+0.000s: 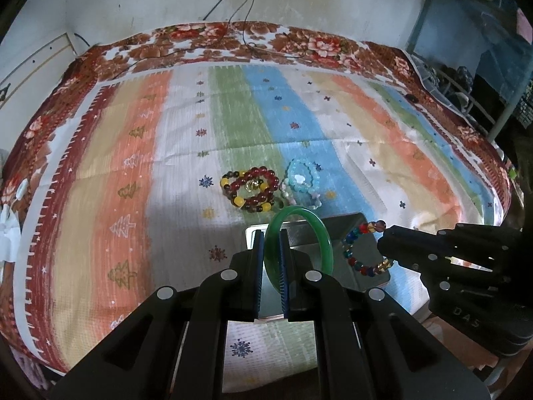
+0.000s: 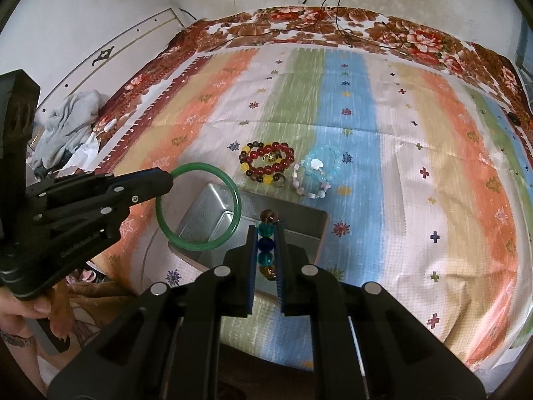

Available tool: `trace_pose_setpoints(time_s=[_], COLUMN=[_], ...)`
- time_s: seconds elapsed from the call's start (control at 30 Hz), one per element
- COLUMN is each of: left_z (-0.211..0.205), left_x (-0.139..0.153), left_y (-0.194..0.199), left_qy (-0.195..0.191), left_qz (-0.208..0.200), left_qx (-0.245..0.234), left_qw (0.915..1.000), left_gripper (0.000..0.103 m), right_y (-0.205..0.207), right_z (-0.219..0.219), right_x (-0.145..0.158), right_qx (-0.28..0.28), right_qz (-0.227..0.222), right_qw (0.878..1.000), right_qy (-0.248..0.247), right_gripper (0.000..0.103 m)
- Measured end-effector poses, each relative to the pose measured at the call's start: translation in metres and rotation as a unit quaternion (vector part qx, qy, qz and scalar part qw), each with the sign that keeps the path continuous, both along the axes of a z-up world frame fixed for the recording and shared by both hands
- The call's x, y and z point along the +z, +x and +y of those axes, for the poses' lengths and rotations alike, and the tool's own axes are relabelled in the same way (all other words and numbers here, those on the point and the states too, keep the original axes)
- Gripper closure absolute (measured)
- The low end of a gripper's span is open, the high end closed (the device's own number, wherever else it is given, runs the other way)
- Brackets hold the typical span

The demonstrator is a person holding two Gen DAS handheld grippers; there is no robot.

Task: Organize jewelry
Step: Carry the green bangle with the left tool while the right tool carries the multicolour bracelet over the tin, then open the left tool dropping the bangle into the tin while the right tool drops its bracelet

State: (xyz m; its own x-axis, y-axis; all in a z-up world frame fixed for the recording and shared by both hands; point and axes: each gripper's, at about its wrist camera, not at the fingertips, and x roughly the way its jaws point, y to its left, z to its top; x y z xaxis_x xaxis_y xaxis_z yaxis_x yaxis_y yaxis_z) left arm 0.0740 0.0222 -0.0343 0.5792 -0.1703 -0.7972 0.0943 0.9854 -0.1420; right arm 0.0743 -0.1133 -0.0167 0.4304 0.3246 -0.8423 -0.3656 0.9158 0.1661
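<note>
My left gripper (image 1: 271,233) is shut on a green bangle (image 1: 319,230) and holds it upright over a metal box (image 1: 336,223). The bangle also shows in the right wrist view (image 2: 233,193), with the left gripper (image 2: 168,178) at its rim. My right gripper (image 2: 266,225) is shut on a multicoloured bead bracelet (image 2: 266,230) above the same box (image 2: 299,223); the bracelet hangs from it in the left wrist view (image 1: 361,250). A red and yellow bead bracelet (image 1: 253,188) and a pale blue bead bracelet (image 1: 301,175) lie on the striped cloth beyond the box.
The striped cloth (image 2: 416,166) covers a bed with a floral blanket border (image 2: 333,23). A white wall with hanging cables (image 1: 240,0) is behind. Grey clothes (image 2: 66,123) lie at the left edge. A metal rack (image 1: 473,100) stands at the right.
</note>
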Motion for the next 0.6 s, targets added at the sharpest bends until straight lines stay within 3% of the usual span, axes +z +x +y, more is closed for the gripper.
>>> trace_pose_setpoints(time_s=[0.33,0.47,0.6], left_z=[-0.004,-0.006,-0.004], left_x=[-0.002,-0.008,-0.011], left_y=[0.000,0.002,0.005], left_qy=[0.004,-0.003,-0.006], left_qz=[0.003,0.022,0.028], left_qx=[-0.006,-0.012,-0.008], left_qw=[1.0000,0.9997,0.9996], left_gripper=[0.095,0.094,0.094], right_y=[0.003,0.005,0.007], right_z=[-0.001,-0.003,-0.007], right_x=[-0.004,-0.008,-0.008], right_qx=[-0.006,-0.008,-0.017], right_qz=[0.010,0.020,0.022], right_qw=[1.000,1.000,1.000], right_qy=[0.003,0.004,0.008], right_gripper=[0.092,0.091,0.081])
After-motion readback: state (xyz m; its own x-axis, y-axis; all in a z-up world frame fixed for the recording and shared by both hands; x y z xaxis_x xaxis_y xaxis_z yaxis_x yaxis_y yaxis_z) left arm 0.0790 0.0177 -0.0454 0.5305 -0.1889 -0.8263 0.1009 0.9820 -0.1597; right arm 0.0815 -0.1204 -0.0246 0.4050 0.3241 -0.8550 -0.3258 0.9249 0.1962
